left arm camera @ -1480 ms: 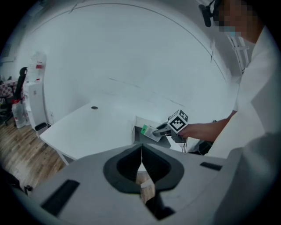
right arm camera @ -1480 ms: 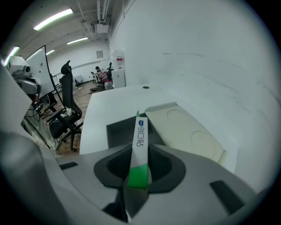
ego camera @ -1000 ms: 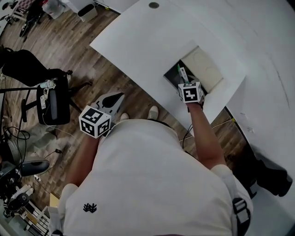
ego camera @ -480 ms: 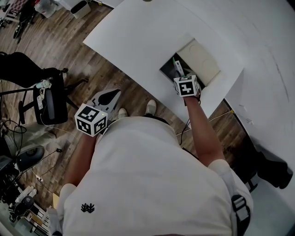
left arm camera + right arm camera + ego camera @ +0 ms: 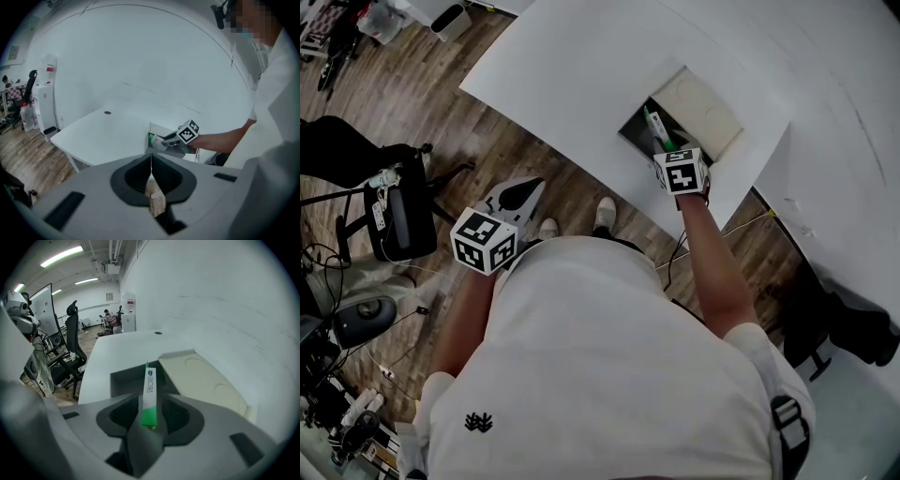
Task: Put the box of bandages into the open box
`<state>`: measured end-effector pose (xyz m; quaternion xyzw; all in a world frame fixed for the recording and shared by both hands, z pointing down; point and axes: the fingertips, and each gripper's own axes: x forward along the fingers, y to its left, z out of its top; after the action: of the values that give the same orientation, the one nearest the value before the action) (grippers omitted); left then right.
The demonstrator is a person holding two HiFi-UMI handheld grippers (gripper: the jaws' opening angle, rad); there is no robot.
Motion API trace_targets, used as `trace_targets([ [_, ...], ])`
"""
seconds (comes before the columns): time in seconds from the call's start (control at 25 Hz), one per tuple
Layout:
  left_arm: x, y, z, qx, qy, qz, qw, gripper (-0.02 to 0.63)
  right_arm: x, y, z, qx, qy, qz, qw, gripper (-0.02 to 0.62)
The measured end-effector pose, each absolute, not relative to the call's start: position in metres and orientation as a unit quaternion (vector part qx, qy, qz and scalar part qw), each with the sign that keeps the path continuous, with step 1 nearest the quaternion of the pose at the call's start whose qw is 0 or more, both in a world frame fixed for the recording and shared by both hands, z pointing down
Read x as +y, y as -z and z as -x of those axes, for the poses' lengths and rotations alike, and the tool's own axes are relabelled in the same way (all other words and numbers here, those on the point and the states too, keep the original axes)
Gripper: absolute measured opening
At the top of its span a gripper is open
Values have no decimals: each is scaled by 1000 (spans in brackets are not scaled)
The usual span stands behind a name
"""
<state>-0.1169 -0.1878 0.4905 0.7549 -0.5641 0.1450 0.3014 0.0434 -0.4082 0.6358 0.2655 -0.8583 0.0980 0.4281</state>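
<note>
The bandage box (image 5: 656,128), a slim white and green carton, stands on edge between the jaws of my right gripper (image 5: 662,145), over the open box (image 5: 629,141) at the white table's near edge. In the right gripper view the bandage box (image 5: 149,394) points into the open box's dark inside (image 5: 125,376), and the jaws are opening around it, no longer pressing it. The open box's cream lid (image 5: 201,380) lies folded back to the right. My left gripper (image 5: 531,191) hangs shut and empty over the floor, off the table; its own view shows its jaws (image 5: 151,161) closed.
The white table (image 5: 581,66) has a round grommet hole (image 5: 158,333) at its far side. A black office chair (image 5: 398,211) and cables stand on the wooden floor to the left. A white wall runs along the right.
The right gripper has carried the bandage box a little further over the open box. The left gripper has barely moved.
</note>
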Motion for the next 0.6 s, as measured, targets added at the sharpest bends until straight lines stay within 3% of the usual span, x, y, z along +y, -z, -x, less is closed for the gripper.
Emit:
trace_targets([
  [0.48,-177,-484,116,-517,-144,-795,284,9,-381,-577,-65,-860,-88,-328,381,158],
  [0.6,-169,-483,115,-501,-144,-807,276,9,-364,-562,-71,-860,-87,-345,365,130],
])
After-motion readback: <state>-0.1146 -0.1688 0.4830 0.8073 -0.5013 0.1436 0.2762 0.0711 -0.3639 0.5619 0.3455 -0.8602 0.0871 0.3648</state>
